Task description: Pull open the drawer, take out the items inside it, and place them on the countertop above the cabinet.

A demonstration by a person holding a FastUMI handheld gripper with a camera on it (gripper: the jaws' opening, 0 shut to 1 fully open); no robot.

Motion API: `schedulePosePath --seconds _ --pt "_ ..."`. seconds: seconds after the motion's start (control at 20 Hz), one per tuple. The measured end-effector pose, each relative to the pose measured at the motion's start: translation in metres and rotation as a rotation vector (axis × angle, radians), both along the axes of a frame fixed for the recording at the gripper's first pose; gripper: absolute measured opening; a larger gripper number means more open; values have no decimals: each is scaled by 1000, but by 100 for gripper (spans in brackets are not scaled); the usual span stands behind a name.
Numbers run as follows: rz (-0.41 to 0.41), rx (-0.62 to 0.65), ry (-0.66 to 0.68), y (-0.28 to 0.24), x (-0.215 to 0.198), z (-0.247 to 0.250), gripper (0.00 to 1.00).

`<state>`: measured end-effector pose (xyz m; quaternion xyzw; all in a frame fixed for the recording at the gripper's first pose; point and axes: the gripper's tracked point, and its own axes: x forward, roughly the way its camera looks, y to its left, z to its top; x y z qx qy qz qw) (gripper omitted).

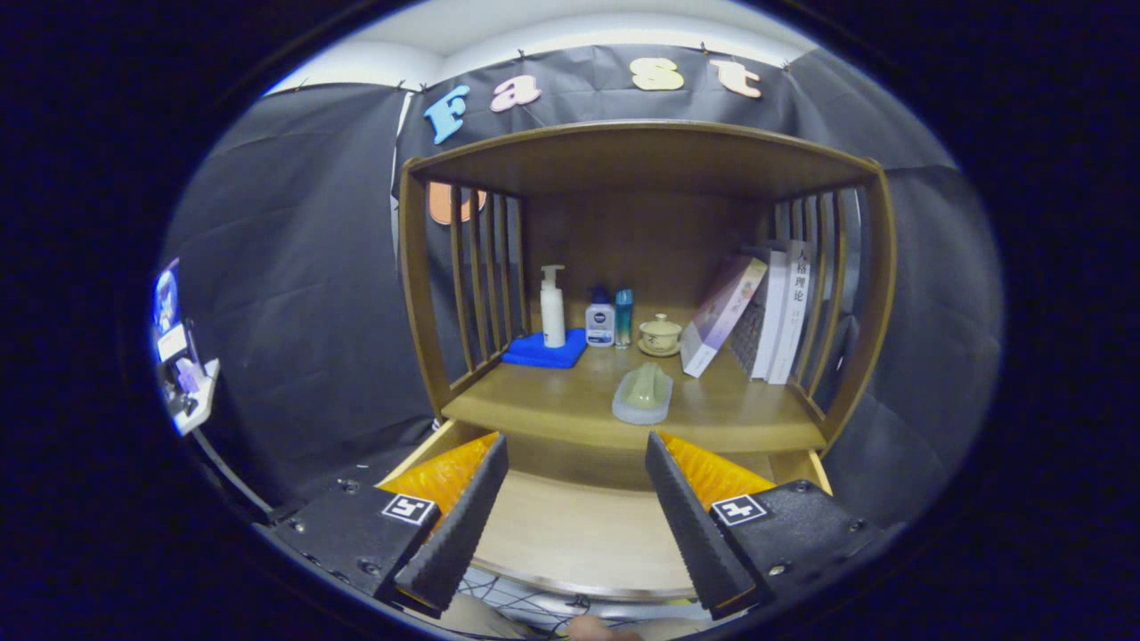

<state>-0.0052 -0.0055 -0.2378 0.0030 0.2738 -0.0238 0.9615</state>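
- The drawer point(570, 534) below the countertop point(712, 414) stands pulled open; I see its pale floor between and beyond my fingers, and the part in view carries nothing.
- A pale green item in a clear wrapper point(643, 394) lies on the countertop, near the front edge, just beyond the finger tips. I judge it to be an item already taken from the drawer, though I cannot confirm this.
- Further back on the countertop stand a white pump bottle point(552, 307) on a blue cloth point(545, 350), two small bottles point(611, 319), a lidded cup on a saucer point(660, 335) and leaning books point(757, 316).
- I judge the task to be late or finished: opening is done and one item is placed. The drawer's near corners are hidden behind my fingers, so I cannot say whether anything is left.
- My gripper point(570, 525) hovers above the open drawer with its fingers spread wide, holding and touching nothing.
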Motion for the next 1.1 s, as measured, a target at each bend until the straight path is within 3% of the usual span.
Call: schedulePosePath --seconds 0.55,0.7,1.1 --pt "-39 -62 -122 8 -81 -66 98" --pt "6 -19 -103 25 -103 -88 98" --pt "-8 -108 -47 20 -130 -138 99"
